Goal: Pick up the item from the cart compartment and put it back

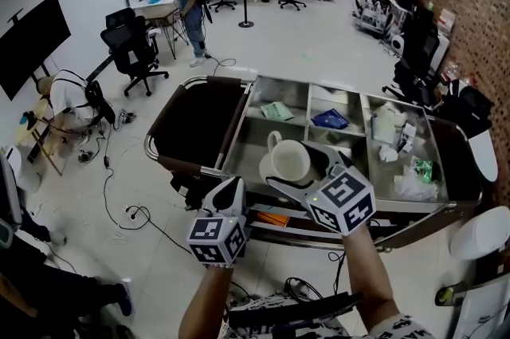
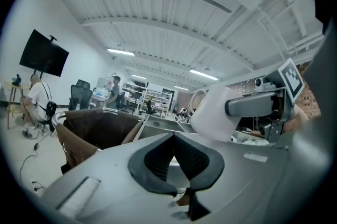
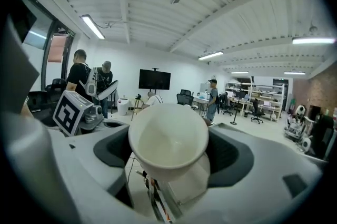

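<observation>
Right tool (image 3: 169, 150) is clamped on a white mug (image 1: 288, 159), jaws squeezing it from both sides, mouth tipped toward the camera. The mug's up in the air over the cart (image 1: 422, 211), above the front-left compartment near the front edge. Left tool (image 2: 174, 158) sits just off the cart's front-left corner, jaws together with nothing in them.

The left gripper (image 2: 175, 165) fills the near foreground, its grey body wide, its black ribbed pads (image 2: 158, 157) meeting with nothing between them. Just right and beyond, the right gripper (image 2: 237, 108) clamps a white ceramic mug (image 2: 218, 112), tilted. Left, a brown fabric cart bag (image 2: 100, 130) hangs beside the steel cart compartments (image 2: 158, 127). A black wall screen (image 2: 43, 52) sits far left.
</observation>
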Demonstrator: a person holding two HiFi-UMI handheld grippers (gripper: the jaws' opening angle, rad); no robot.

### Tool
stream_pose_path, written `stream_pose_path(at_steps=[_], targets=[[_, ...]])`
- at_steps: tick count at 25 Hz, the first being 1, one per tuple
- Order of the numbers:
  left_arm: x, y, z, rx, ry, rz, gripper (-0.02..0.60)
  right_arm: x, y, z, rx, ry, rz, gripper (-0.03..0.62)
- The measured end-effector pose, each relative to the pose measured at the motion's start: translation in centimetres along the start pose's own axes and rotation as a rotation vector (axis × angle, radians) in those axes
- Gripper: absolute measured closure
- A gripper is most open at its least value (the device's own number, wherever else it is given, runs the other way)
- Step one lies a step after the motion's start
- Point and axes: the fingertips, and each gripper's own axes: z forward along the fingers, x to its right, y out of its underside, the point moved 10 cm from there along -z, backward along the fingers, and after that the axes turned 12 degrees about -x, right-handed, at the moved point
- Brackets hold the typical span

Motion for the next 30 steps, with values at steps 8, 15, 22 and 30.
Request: stream_pose_path(at_steps=[8, 15, 22, 30], targets=[[0.9, 3.6, -2.5, -0.044, -0.013, -0.005, 0.580, -3.8, 4.7, -2.7, -0.009, 0.028, 0.043, 0.166], [1.6, 5.1, -3.9, -0.059, 0.001, 0.003, 0.580, -6.6, 9.3, -3.2, -0.049, 0.031, 0.147, 0.166], [2.5, 6.1, -4.0, -0.089, 0.024, 0.026, 0.580, -7.9, 11.9, -3.4, -0.089, 0.062, 0.207, 0.166], [2.9, 6.4, -4.0, -0.092, 0.038, 0.037, 0.580, -7.7, 12.6, -3.7, -0.107, 0.069, 0.223, 0.166]])
